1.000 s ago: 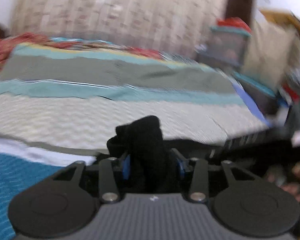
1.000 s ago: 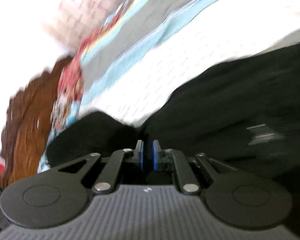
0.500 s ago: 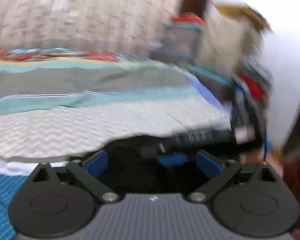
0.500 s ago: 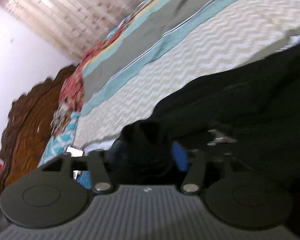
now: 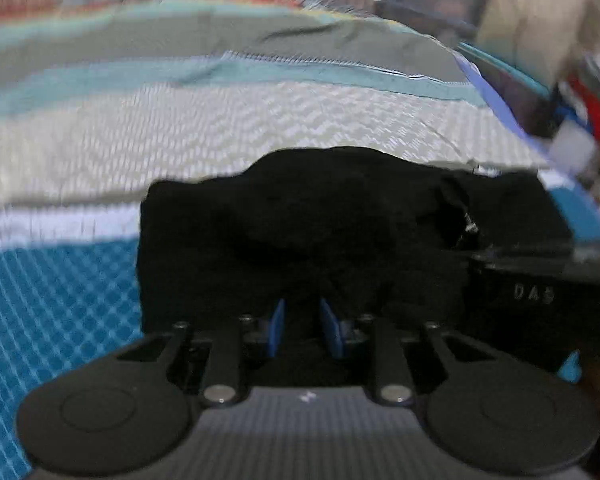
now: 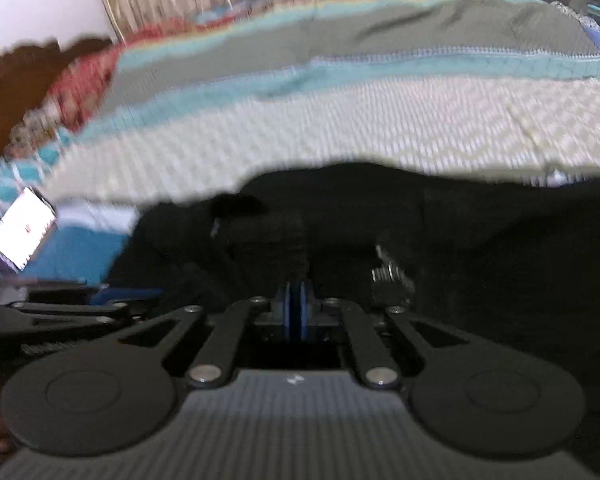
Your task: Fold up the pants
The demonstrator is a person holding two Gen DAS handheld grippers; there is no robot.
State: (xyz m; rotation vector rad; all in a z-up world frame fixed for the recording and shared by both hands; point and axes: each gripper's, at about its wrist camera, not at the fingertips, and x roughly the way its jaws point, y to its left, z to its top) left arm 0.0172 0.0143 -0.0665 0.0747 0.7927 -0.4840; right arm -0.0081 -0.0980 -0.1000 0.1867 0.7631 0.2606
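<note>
Two grippers sit low over the black pants [image 5: 340, 216] on the bed. Nearest, the left gripper [image 5: 302, 332] has just been closing; its blue pads [image 5: 277, 330] stand a little apart with dark cloth between them, but whether they pinch it I cannot tell. The right gripper [image 6: 296, 312] has closed to pads almost touching, seemingly on a thin fold. Beyond lies the striped bedspread [image 6: 340, 120]. I judge a new grasp is being taken; next, lift both edges together.
</note>
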